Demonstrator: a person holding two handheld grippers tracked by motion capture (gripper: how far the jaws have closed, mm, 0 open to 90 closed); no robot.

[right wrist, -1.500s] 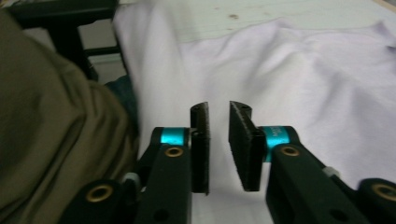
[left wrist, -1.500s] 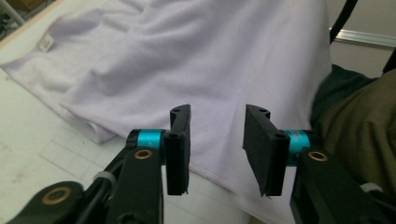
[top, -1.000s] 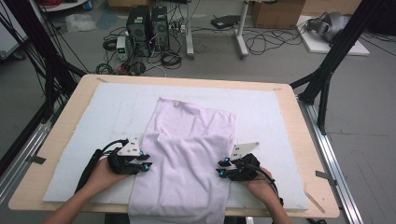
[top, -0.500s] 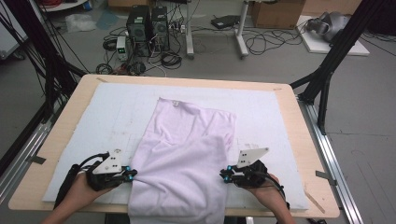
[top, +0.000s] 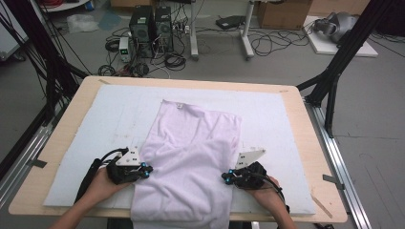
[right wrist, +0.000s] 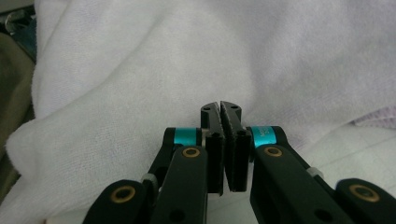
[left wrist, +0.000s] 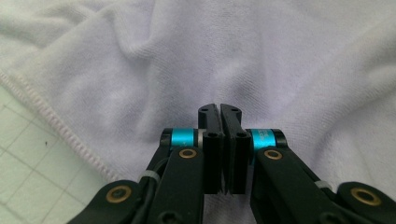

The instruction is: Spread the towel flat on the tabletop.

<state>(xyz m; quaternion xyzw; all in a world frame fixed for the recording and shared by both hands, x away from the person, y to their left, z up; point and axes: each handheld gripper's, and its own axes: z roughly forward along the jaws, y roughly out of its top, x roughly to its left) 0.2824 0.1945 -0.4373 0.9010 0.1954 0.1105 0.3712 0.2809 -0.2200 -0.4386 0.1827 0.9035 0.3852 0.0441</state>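
Observation:
A pale lilac towel lies lengthwise on the white mat, and its near end hangs over the table's front edge. My left gripper is at the towel's left edge near the front, shut, with its tips pointing in at the cloth. In the left gripper view, the left gripper has its jaws pressed together over the towel with nothing between them. My right gripper is at the towel's right edge, also shut. In the right gripper view, the right gripper faces a fold of the towel.
The mat covers most of the wooden table, whose bare rim shows all round. Black frame legs stand at the right and left. Computers and cables lie on the floor beyond the far edge. The mat's grid shows beside the towel's hem.
Both grippers drew outward and toward me from the towel's sides, then came back in to its edges. The towel lies about as before.

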